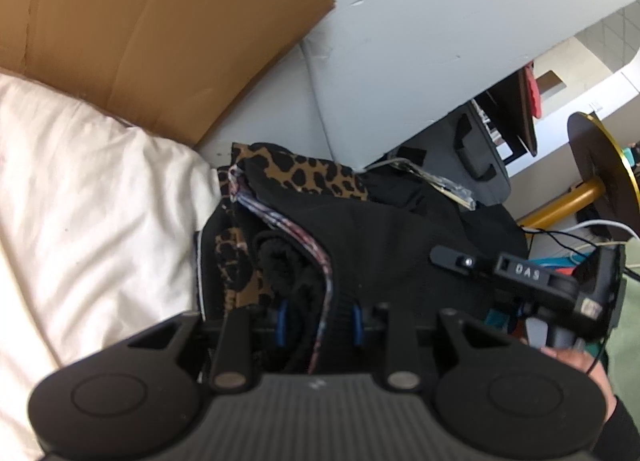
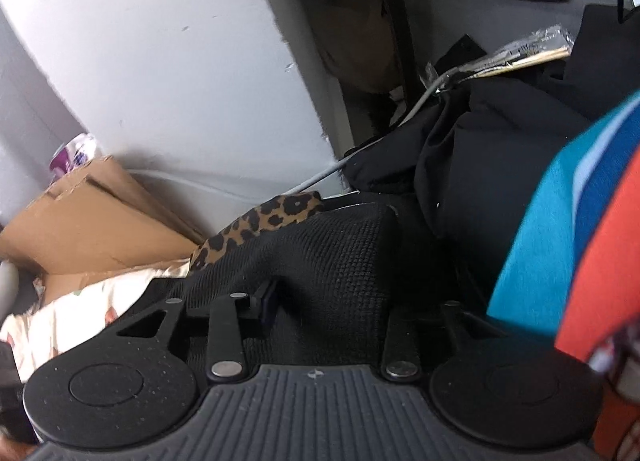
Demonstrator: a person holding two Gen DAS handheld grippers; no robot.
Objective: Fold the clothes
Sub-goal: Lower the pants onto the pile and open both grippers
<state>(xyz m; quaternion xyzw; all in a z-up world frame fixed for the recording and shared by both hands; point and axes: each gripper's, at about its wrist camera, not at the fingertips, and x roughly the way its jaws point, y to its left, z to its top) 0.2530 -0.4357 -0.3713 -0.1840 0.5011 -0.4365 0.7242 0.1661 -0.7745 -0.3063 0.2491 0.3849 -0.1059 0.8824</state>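
Your left gripper [image 1: 320,319] pinches the black garment's [image 1: 384,233] bunched edge above the pile beside the white bedding [image 1: 88,197], right gripper [image 2: 320,301] part-open over black knit [image 2: 340,245], apparently ungripped, so regrip an edge before pulling flat.

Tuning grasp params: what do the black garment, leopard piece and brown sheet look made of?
Black garment: knit fabric, matte; waffle-like weave shows. Leopard piece: thin printed cloth, smooth, fibre unclear. Brown sheet: cardboard, dull, with creases and a raw edge.
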